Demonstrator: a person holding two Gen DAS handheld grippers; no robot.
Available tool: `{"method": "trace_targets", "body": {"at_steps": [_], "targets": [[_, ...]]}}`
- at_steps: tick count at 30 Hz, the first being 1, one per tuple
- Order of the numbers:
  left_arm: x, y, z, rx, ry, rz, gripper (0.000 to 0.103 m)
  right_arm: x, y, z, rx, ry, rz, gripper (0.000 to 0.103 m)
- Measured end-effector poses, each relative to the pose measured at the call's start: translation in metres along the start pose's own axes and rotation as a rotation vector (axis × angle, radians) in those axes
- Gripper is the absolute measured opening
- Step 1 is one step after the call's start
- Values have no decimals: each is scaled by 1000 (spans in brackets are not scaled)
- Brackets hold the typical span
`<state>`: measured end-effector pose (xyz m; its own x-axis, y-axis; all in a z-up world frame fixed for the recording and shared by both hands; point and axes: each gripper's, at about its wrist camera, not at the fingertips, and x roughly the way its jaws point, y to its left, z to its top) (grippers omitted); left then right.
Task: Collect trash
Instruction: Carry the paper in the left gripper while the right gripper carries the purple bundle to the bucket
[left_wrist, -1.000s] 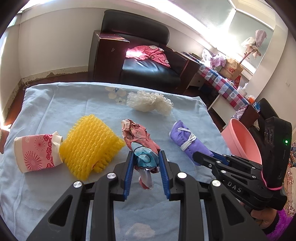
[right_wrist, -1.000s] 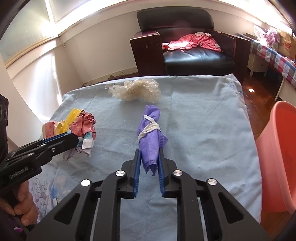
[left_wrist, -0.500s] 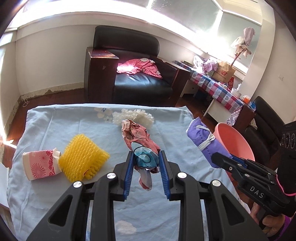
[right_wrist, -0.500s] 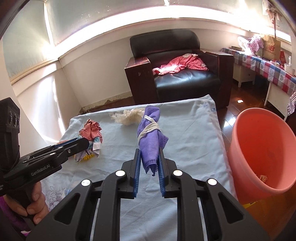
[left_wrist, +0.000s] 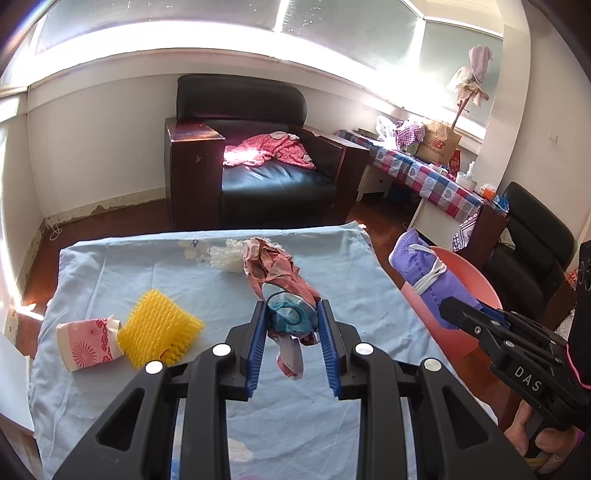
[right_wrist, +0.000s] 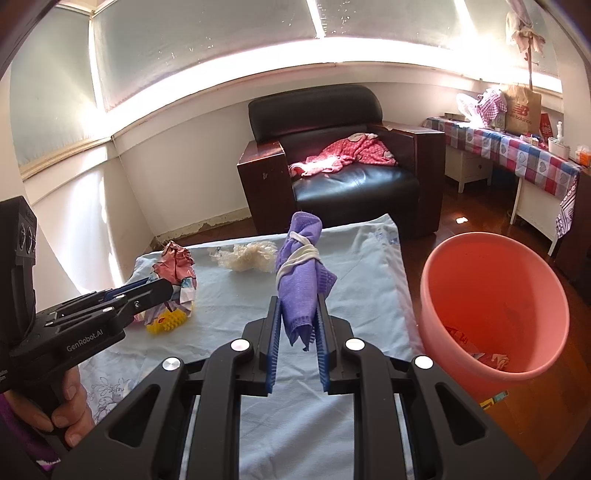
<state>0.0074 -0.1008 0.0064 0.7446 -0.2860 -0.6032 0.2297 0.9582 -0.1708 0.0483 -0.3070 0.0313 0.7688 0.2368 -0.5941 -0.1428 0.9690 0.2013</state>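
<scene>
1. Clamping a crumpled wrapper (left_wrist: 286, 295) between its blue pads, the left gripper (left_wrist: 291, 334) is held above the blue cloth (left_wrist: 332, 266), with the wrapper lifted clear of it
2. Right gripper (right_wrist: 297, 330): clamped on a purple mask (right_wrist: 299, 288) bound by its white strap, raised above the blue cloth, near the cloth's right edge
3. Pink bin (right_wrist: 495, 306): set on the floor just beside the blue cloth's right edge; scraps are seen inside
4. Left lying on the blue cloth: paper cup (left_wrist: 88, 341), yellow foam net (left_wrist: 160, 326) touching it, white foam net (left_wrist: 227, 256) at the far edge
</scene>
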Motion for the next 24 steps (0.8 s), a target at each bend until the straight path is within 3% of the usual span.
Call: {"method": "trace_targets", "body": {"at_steps": [11,24], "targets": [[-1,-61,27,121,-90,-39,28,-29,-40,-1,78,-72,-93,18],[21,-144,39,240,-124,-174,28,-55,-110,-9,209,-128,-238,18]]}}
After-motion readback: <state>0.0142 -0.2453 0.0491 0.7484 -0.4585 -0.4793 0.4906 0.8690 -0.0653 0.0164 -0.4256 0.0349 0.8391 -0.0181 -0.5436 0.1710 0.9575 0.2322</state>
